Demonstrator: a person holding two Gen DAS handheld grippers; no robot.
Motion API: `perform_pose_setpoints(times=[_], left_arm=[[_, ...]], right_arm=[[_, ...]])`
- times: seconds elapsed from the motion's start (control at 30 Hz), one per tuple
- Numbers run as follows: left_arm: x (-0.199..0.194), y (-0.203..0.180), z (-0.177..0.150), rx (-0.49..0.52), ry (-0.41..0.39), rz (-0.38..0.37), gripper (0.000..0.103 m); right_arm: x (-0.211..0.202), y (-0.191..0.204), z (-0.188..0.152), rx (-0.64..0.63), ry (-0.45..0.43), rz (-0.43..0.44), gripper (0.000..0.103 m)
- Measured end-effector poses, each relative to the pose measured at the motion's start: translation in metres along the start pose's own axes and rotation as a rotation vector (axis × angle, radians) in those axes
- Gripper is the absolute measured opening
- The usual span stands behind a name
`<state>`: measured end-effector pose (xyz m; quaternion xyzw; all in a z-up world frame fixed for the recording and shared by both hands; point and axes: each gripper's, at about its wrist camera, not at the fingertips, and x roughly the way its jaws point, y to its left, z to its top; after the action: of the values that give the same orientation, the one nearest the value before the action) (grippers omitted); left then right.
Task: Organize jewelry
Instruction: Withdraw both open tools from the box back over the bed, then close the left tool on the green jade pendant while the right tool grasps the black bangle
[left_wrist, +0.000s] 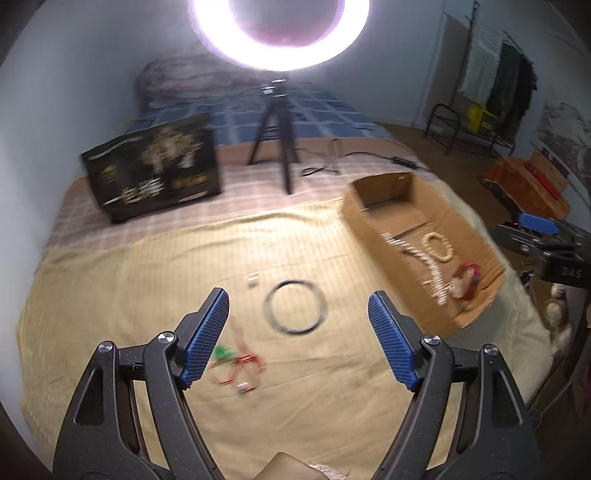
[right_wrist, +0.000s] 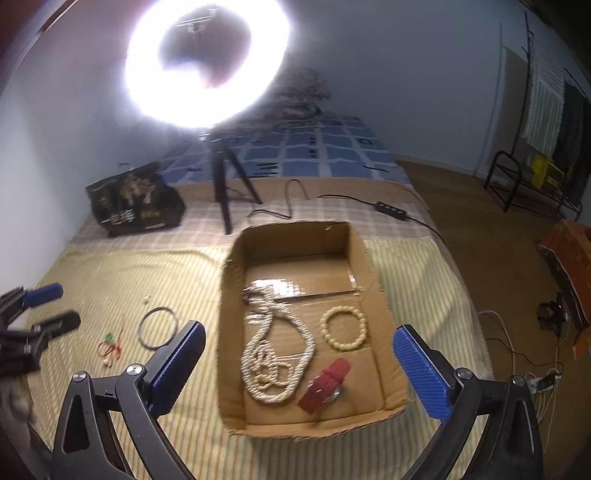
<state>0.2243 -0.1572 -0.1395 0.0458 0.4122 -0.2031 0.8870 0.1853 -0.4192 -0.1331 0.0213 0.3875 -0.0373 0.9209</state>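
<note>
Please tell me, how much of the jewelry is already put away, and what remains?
Done: the pearl necklace, bead bracelet and red strap lie in the cardboard box. In hand: nothing; both grippers are open. Left on the cloth: the dark ring, red string piece and a small pale item.

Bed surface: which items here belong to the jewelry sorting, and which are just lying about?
Part of the job:
cardboard box
pearl necklace
cream bead bracelet
red watch strap
dark bangle
red string charm
small pale piece

Lying about:
ring light
tripod
black printed box
inline cable switch
</note>
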Motion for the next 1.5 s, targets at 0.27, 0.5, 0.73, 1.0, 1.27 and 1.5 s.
perform_pose_setpoints(times=[0.27,0.5,0.73,1.0,1.27,1.5], left_arm=[[-0.009,0.059,-0.025,-0.056,0.040,0.098,0.080],[-0.006,0.092,-0.043,-0.146,0.080,0.101,0.080],[0.005,0.099,-0.055,-0.179,0.105,0.035,0.080],[0.027,0.091,-0.063,-0.156,0.153,-0.035,0.063],[0.051,0.072,-0.070,-0.087,0.183,-0.066,0.057],[0.075,0.061,-0.067,-0.045,0.209,-0.058,0.050]], right_arm=[[-0.005,0.033,-0.014,-0.077,-0.009,0.070,0.103],[-0.005,0.064,-0.015,-0.145,0.011,0.128,0.102],[0.009,0.095,-0.019,-0.191,0.086,0.201,0.092],[0.046,0.119,-0.022,-0.133,0.219,0.257,0.074],[0.098,0.130,-0.013,-0.033,0.341,0.266,0.056],[0.129,0.138,-0.008,-0.030,0.390,0.221,0.044]])
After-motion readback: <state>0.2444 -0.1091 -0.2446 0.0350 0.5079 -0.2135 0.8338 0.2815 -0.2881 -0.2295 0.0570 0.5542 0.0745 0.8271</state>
